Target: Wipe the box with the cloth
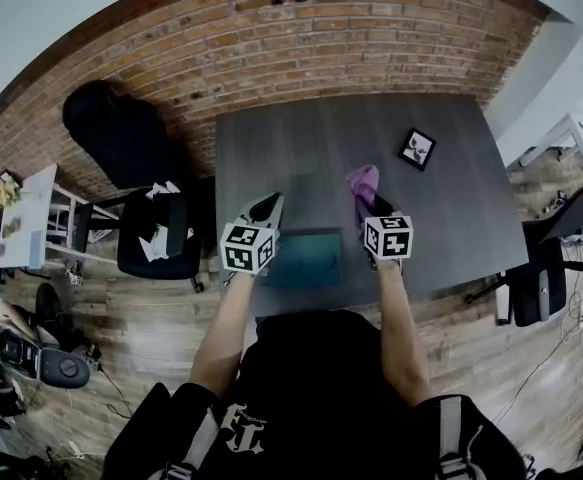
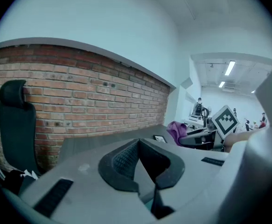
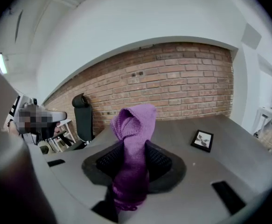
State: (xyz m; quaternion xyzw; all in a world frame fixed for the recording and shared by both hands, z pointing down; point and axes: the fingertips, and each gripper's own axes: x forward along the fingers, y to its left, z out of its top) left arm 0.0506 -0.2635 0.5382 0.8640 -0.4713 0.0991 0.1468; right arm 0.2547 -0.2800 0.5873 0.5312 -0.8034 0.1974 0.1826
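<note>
A flat teal box (image 1: 306,260) lies at the near edge of the dark grey table (image 1: 471,208), between my two grippers. Above the box's left side is my left gripper (image 1: 267,209) (image 2: 138,143); its jaws are together with nothing between them. My right gripper (image 1: 368,204) (image 3: 133,148) is shut on a purple knitted cloth (image 1: 362,182) (image 3: 133,125), just off the box's right far corner. The cloth stands up past the jaws and hangs down behind them. The left gripper view also shows the cloth (image 2: 177,130) off to the right.
A small black picture frame (image 1: 417,148) (image 3: 203,140) lies on the table's far right. A brick wall (image 1: 301,38) runs behind the table. Black office chairs (image 1: 121,133) stand to the left, and another chair (image 1: 536,283) is at the right.
</note>
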